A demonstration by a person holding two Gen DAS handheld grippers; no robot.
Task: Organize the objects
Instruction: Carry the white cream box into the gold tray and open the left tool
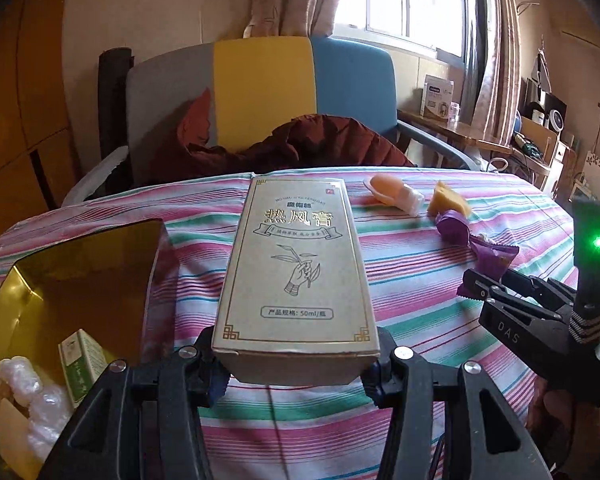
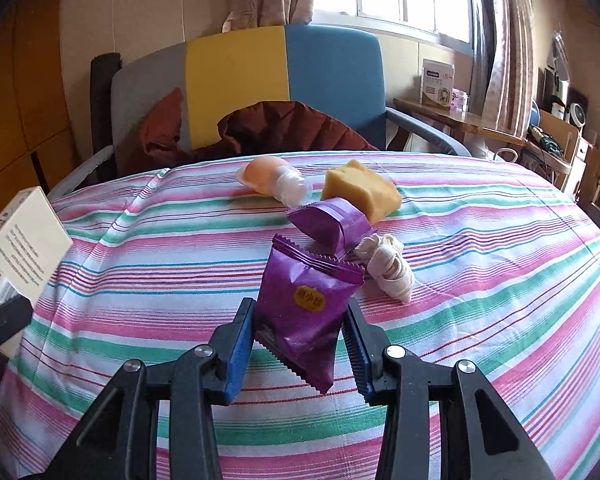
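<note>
My left gripper (image 1: pixel 296 364) is shut on a tall beige box with gold Chinese print (image 1: pixel 296 272) and holds it above the striped tablecloth (image 1: pixel 420 320). The box also shows at the left edge of the right wrist view (image 2: pixel 20 240). My right gripper (image 2: pixel 300 344) is shut on a purple snack packet (image 2: pixel 304 312) and holds it above the cloth. In the left wrist view the right gripper (image 1: pixel 476 284) shows at the right with the purple packet (image 1: pixel 492 256). A gold-lined open box (image 1: pixel 72 292) stands at the left.
On the cloth lie a second purple packet (image 2: pixel 332 224), a yellow cake piece (image 2: pixel 360 190), an orange jelly cup (image 2: pixel 268 178) and a white cord bundle (image 2: pixel 388 268). The gold box holds a small green-white carton (image 1: pixel 82 364) and bubble wrap (image 1: pixel 32 396). A chair with a brown jacket (image 2: pixel 284 124) stands behind.
</note>
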